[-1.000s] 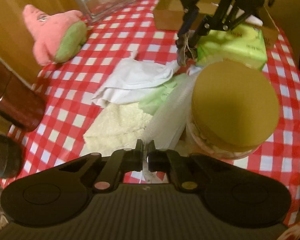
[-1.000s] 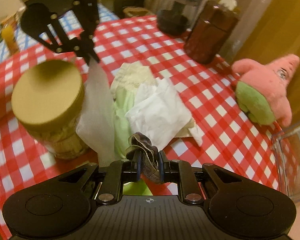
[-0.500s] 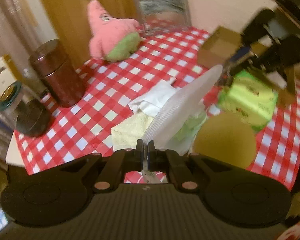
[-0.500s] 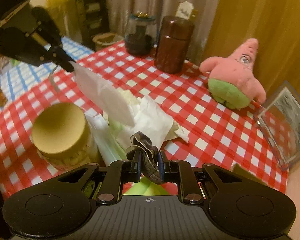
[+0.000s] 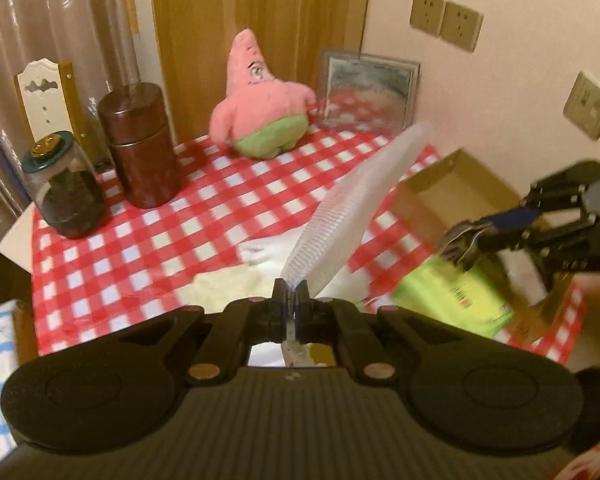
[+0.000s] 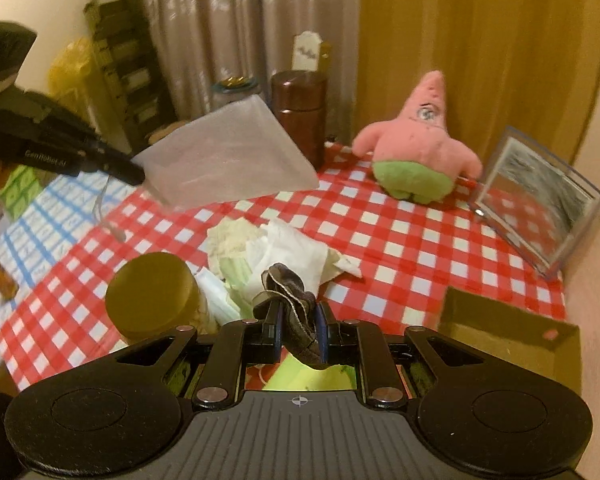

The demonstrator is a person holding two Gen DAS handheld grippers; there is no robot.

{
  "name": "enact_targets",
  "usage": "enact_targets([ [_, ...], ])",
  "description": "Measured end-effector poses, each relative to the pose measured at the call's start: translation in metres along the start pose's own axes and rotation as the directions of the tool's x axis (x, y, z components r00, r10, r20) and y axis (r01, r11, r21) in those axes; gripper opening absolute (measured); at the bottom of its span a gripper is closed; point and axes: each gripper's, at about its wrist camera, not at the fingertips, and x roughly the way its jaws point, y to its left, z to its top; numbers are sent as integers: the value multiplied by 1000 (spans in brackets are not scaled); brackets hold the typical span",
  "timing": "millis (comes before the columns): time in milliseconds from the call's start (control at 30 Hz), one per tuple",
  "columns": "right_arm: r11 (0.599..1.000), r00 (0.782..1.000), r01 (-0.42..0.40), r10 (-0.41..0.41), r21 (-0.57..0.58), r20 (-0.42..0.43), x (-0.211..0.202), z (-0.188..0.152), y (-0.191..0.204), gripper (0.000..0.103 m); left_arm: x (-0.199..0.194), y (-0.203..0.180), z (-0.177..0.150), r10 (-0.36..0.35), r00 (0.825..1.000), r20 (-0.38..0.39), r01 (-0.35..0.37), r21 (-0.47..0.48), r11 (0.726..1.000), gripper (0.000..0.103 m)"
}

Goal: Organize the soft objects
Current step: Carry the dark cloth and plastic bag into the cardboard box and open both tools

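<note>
My left gripper [image 5: 290, 300] is shut on the edge of a translucent white ribbed sheet [image 5: 352, 208], which stands up stiffly above the table. In the right wrist view that sheet [image 6: 224, 160] hangs in the air from the left gripper [image 6: 138, 176]. My right gripper [image 6: 296, 320] is shut on a small dark cloth with a pale stitched edge [image 6: 288, 292]. Below it a pile lies on the checked tablecloth: a white cloth [image 6: 284, 240], a cream towel [image 6: 230, 236] and a green cloth [image 6: 232, 276]. A pink starfish plush [image 6: 416, 148] sits at the back.
An open cardboard box [image 6: 508, 328] stands at the right, with a green tissue pack [image 5: 452, 296] beside it. A gold-lidded jar [image 6: 152, 292] is left of the pile. A brown canister [image 5: 140, 144], a glass jar [image 5: 64, 192] and a framed mirror [image 6: 540, 200] line the back.
Both grippers have risen and rolled. The translucent sheet has lifted off the pile and now hangs clear in the air. The dark cloth stays in the right gripper.
</note>
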Motion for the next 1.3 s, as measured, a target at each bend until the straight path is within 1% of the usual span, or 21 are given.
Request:
enact_targets([
  [133, 998, 999, 19, -21, 64, 26, -24, -9, -12, 17, -2, -28, 6, -19, 1000, 3, 19, -14, 1000, 3],
  [200, 995, 999, 33, -36, 97, 35, -37, -14, -22, 17, -1, -44, 10, -42, 999, 4, 42, -26, 999, 3],
  [267, 991, 997, 65, -71, 120, 40, -52, -21, -34, 17, 1, -61, 14, -64, 998, 4, 64, -35, 997, 3],
  [500, 956, 980, 182, -194, 230, 33, -101, -52, -83, 17, 18, -125, 28, -156, 988, 17, 157, -59, 986, 3],
  [667, 930, 970, 227, -243, 290, 17, -122, -78, -111, 17, 42, -168, 33, -211, 977, 10, 211, -109, 971, 3],
  [733, 920, 967, 238, -254, 311, 11, -127, -87, -120, 17, 54, -180, 33, -231, 973, 5, 230, -139, 963, 3],
  [900, 904, 963, 255, -269, 344, -8, -125, -106, -138, 17, 82, -207, 29, -256, 967, -8, 248, -220, 943, 3],
  [1000, 895, 961, 265, -276, 359, -23, -118, -116, -146, 17, 100, -218, 25, -258, 966, -20, 244, -260, 934, 3],
  [1200, 883, 962, 264, -267, 387, -46, -105, -135, -162, 17, 137, -234, 16, -278, 959, -53, 246, -326, 913, 3],
  [1233, 882, 963, 264, -266, 391, -50, -104, -138, -164, 17, 143, -236, 15, -280, 958, -58, 246, -334, 910, 3],
  [1300, 879, 963, 266, -265, 395, -57, -102, -141, -166, 17, 154, -242, 14, -285, 956, -66, 247, -341, 907, 8],
])
